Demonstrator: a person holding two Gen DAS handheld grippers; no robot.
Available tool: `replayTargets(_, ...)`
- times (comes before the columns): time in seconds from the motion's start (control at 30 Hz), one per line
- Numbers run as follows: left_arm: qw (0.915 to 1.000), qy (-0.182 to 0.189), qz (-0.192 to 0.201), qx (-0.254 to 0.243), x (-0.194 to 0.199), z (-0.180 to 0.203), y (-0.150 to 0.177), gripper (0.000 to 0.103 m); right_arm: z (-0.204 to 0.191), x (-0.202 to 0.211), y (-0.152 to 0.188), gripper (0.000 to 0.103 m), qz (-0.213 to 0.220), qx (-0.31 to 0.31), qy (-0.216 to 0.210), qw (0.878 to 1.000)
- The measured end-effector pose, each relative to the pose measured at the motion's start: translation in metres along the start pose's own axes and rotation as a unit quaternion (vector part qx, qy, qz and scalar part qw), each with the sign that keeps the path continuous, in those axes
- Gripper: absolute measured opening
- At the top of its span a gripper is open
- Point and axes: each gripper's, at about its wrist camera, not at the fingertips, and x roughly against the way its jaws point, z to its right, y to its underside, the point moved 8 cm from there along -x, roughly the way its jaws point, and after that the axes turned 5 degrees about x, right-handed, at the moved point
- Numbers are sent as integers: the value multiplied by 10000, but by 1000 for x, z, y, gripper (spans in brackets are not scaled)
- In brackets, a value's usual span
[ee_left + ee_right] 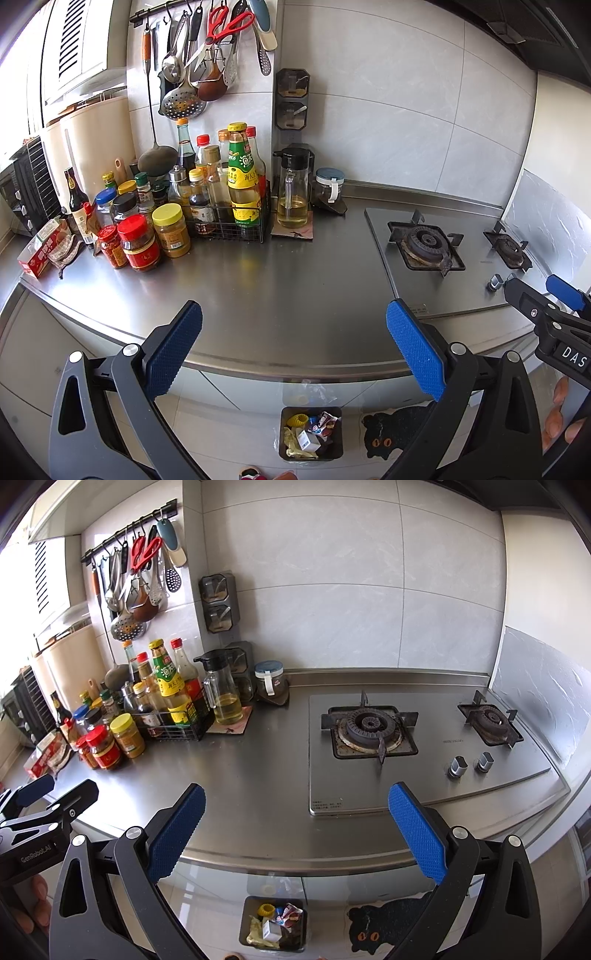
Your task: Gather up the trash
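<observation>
A dark trash bin (311,434) stands on the floor below the counter's front edge, holding wrappers, a small white box and a yellow ring; it also shows in the right wrist view (273,923). My left gripper (293,349) is open and empty above the steel counter (280,295). My right gripper (295,830) is open and empty too, over the counter edge beside the stove. The right gripper shows at the right edge of the left wrist view (546,295), the left gripper at the left edge of the right wrist view (51,794).
Sauce bottles and jars (177,206) crowd the counter's back left, with a wire basket, an oil jug (291,192) and a glass jar (330,184). A two-burner gas stove (417,746) is at the right. Utensils hang on a wall rail. A black cat mat (384,926) lies on the floor.
</observation>
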Motion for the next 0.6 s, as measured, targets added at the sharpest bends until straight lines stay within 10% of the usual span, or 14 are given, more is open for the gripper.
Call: replayTargets(0.6, 9998, -120, 130, -48, 5, 9, 4, 95, -9, -3, -1, 100, -17, 45, -32, 10000)
